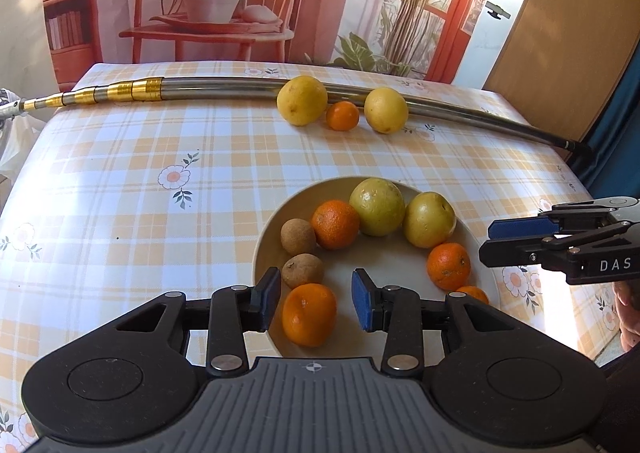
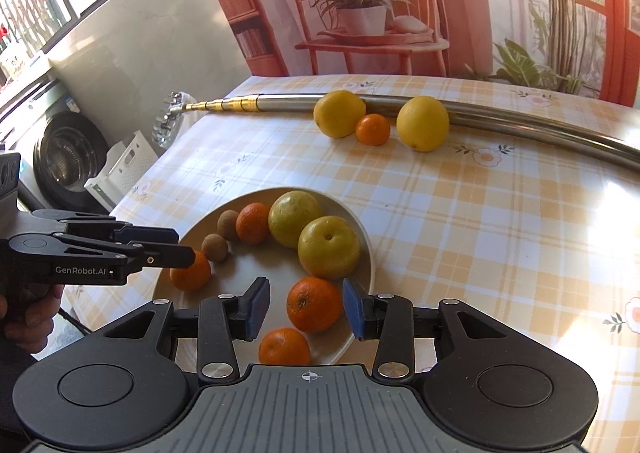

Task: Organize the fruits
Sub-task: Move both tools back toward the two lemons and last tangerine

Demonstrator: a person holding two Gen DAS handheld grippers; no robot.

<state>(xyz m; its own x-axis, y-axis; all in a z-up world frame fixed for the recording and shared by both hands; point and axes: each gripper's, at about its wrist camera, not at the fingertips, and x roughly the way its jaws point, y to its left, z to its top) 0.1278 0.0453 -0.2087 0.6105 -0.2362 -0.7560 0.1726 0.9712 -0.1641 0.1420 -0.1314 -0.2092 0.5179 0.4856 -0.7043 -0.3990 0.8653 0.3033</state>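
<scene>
A beige plate (image 1: 264, 237) (image 2: 368, 253) holds several oranges, two yellow-green fruits (image 1: 377, 206) (image 2: 329, 247) and two small brown fruits (image 1: 298, 236) (image 2: 215, 248). My left gripper (image 1: 315, 299) is open, its blue pads on either side of an orange (image 1: 309, 315) on the plate's near side. My right gripper (image 2: 306, 307) is open too, straddling another orange (image 2: 314, 305). Each gripper shows in the other's view: the right one (image 1: 486, 241) and the left one (image 2: 185, 244). Two yellow fruits (image 1: 302, 100) (image 2: 423, 123) and a small orange (image 1: 343, 115) (image 2: 373, 129) lie at the table's far side.
A long metal pole (image 1: 224, 85) (image 2: 520, 121) with gold rings lies across the far edge behind the loose fruits. The checked tablecloth (image 1: 140, 181) covers the table. A washing machine (image 2: 64, 157) and a white crate (image 2: 124, 165) stand beyond the left edge. A hand (image 2: 24, 317) holds the left gripper.
</scene>
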